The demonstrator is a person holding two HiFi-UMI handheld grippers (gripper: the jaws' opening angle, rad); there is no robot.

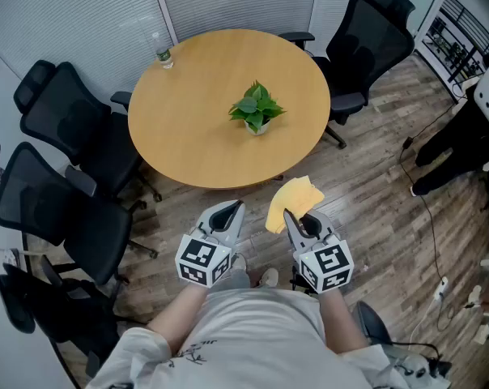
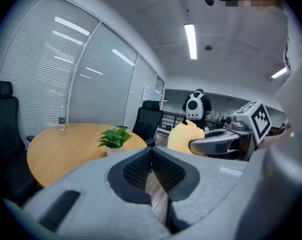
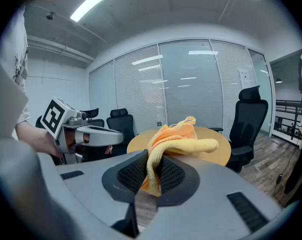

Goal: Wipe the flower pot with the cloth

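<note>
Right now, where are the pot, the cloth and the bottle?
pot (image 1: 257, 128), head view, on its white wall under the leaves.
cloth (image 1: 293, 199), head view, on its middle.
bottle (image 1: 163, 54), head view, on its body.

Your left gripper (image 1: 236, 207) and right gripper (image 1: 287, 215) are matt grey plastic with ribbed black pads (image 3: 173, 174), your cloth (image 1: 293, 199) looks soft and nappy, the round table (image 1: 188, 144) smooth matt wood, the floor (image 1: 366, 185) grainy wood planks.
</note>
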